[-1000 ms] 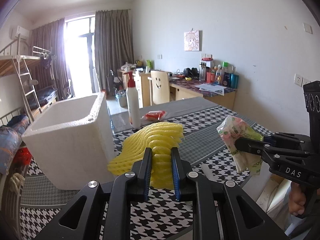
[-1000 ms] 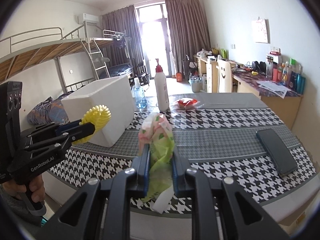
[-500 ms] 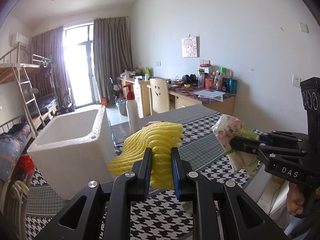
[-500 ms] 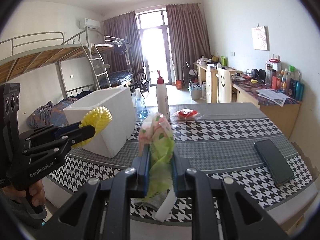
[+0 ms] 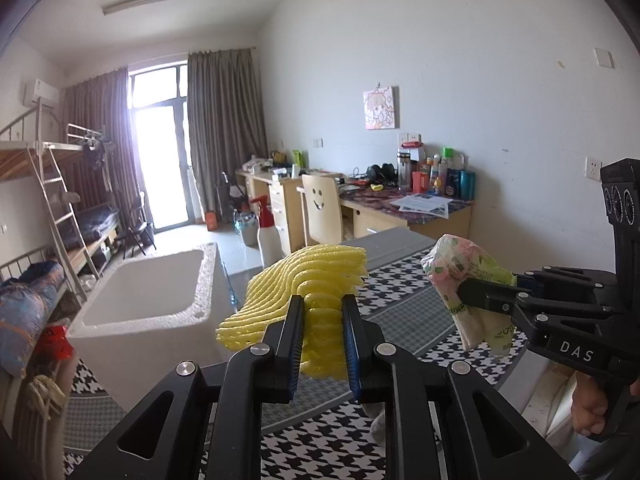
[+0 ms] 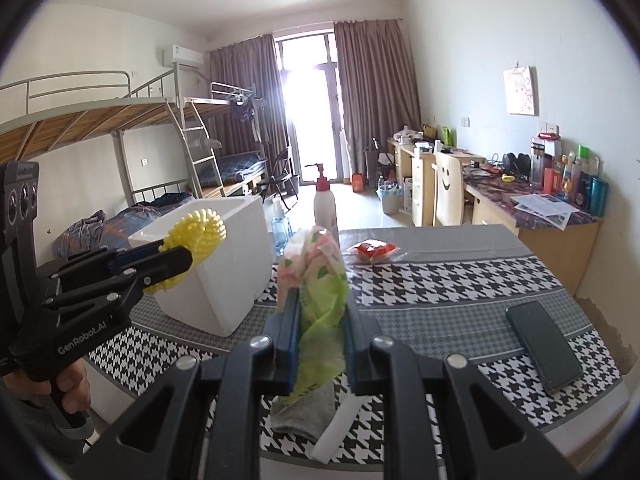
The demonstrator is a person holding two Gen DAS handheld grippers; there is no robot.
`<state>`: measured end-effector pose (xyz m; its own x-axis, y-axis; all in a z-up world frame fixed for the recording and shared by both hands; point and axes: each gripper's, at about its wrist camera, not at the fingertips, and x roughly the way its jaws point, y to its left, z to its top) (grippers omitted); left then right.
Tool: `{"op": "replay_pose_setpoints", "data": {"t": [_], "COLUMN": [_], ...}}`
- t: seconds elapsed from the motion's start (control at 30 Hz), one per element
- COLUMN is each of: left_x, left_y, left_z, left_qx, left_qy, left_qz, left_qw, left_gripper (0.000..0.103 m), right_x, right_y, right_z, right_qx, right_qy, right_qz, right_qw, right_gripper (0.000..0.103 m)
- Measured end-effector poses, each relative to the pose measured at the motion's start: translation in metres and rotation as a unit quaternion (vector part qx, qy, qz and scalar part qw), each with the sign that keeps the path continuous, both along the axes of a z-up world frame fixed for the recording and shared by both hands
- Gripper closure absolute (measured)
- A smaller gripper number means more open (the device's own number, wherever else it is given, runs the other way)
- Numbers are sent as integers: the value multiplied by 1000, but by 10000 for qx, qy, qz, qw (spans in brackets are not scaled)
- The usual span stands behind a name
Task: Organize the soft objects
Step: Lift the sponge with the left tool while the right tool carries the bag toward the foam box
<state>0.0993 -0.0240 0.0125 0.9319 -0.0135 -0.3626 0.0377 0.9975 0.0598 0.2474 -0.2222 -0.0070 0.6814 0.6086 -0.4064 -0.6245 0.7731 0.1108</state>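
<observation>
Left wrist view first: I see my left gripper (image 5: 320, 340) clamped narrow on a yellow foam net (image 5: 304, 292), held in the air above the checked table (image 5: 404, 300) just right of the white foam box (image 5: 148, 296), while my right gripper (image 5: 476, 300) at the right pinches a green and pink tissue pack (image 5: 464, 268). Right wrist view: I see the right gripper (image 6: 320, 344) closed on the tissue pack (image 6: 320, 292) over a grey sock (image 6: 302, 412) on the table, with the left gripper (image 6: 176, 258) holding the foam net (image 6: 198, 236) beside the box (image 6: 224, 276), and a phone (image 6: 544, 344) lying at the right.

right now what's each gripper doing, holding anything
Left gripper: closed on the yellow foam net.
Right gripper: closed on the green and pink tissue pack.
</observation>
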Motion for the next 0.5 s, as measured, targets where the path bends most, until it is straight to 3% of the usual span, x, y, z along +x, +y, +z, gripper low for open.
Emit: {"op": "replay_pose_setpoints", "data": {"t": [0.5], "left_x": [7], "left_y": [2], "left_z": [12], "left_qx": [105], "left_qy": [-185], "left_qz": [193], "left_qw": [9996], "left_gripper": [83], "right_x": [4], "right_y": [7], "right_z": [14], "right_qx": [81], "right_qy": [-165], "right_qz": [113], "right_qw": [9998], "right_gripper": [81]}}
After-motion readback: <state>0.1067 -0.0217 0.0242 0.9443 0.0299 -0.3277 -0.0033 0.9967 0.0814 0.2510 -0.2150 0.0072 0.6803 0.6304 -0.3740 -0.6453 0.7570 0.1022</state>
